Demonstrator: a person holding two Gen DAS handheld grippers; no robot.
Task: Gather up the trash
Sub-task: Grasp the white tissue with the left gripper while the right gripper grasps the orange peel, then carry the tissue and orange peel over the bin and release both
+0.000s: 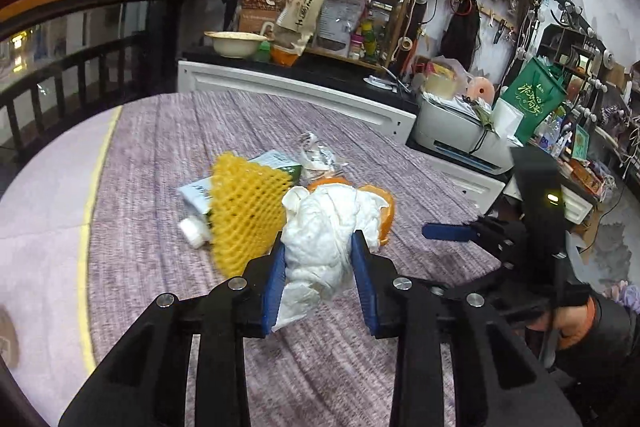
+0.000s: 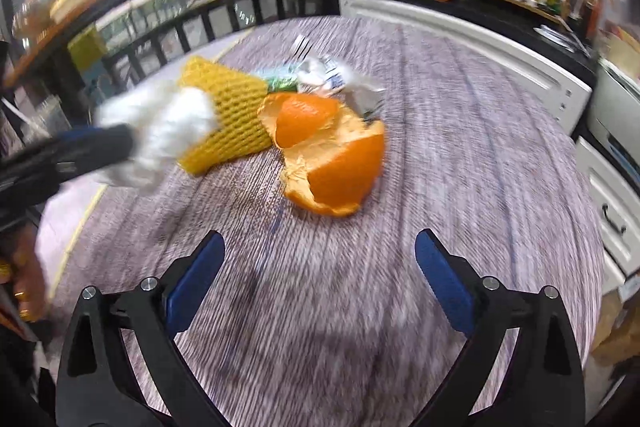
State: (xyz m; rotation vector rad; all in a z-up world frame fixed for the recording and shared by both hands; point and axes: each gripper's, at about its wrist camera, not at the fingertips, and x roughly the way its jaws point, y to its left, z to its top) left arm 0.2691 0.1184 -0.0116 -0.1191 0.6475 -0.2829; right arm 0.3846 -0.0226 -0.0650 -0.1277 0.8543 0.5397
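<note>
My left gripper is shut on a crumpled white tissue and holds it over the table; it shows blurred in the right wrist view. Behind it lie a yellow foam fruit net, a small white-green carton, orange peel and a crumpled clear wrapper. In the right wrist view the orange peel lies ahead of my right gripper, which is open and empty, with the foam net and the wrapper beyond.
The round table has a purple-grey cloth with a yellow line near its left edge. A white cabinet and a printer stand behind. A dark railing runs at far left. Cluttered shelves fill the back.
</note>
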